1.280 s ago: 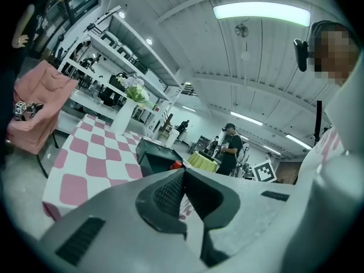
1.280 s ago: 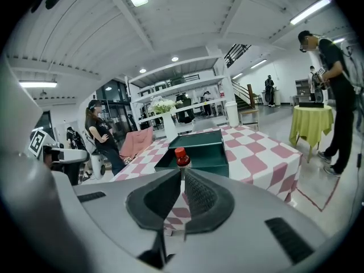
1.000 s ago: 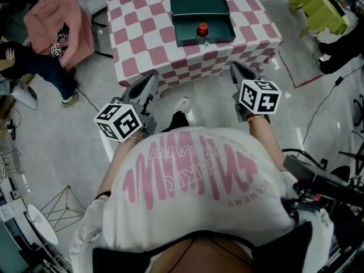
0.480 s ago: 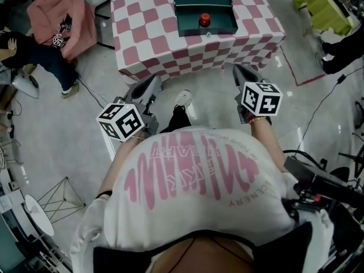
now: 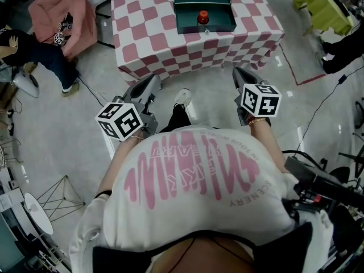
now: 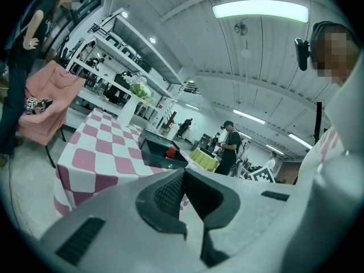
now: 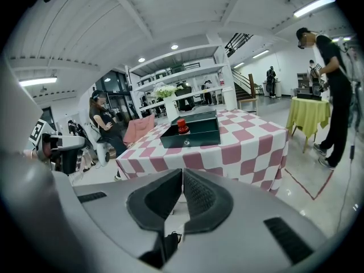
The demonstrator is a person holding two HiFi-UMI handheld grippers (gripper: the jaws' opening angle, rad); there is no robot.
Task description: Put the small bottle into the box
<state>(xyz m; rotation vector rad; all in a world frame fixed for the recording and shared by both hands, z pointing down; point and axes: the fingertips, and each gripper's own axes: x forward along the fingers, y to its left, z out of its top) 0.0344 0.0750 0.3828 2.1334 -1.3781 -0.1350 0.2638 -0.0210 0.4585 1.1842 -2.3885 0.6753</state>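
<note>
The small bottle (image 5: 203, 17), with a red cap, stands upright inside the dark green box (image 5: 219, 23) on the table (image 5: 142, 38), which has a pink and white checked cloth. Both grippers hang over the floor short of the table's near edge, well apart from the box. My left gripper (image 5: 153, 79) is shut with nothing between its pads. My right gripper (image 5: 238, 71) is shut and empty too. The left gripper view shows the box (image 6: 152, 150) and bottle (image 6: 171, 151) far beyond the shut jaws (image 6: 183, 171). Seen from the right gripper (image 7: 182, 171), the bottle (image 7: 182, 126) stands in the box (image 7: 196, 136).
A pink-draped chair (image 5: 62, 16) and a person's legs (image 5: 40, 64) are left of the table. A yellow-green table (image 5: 321, 7) stands at the right, with a person in black (image 7: 335, 84) beside it. A white vase (image 7: 170, 108) stands behind the box. Cables run along the floor (image 5: 318, 112).
The table and box have slid up in the head view, farther from me. Both grippers keep their places in the picture, still shut and empty.
</note>
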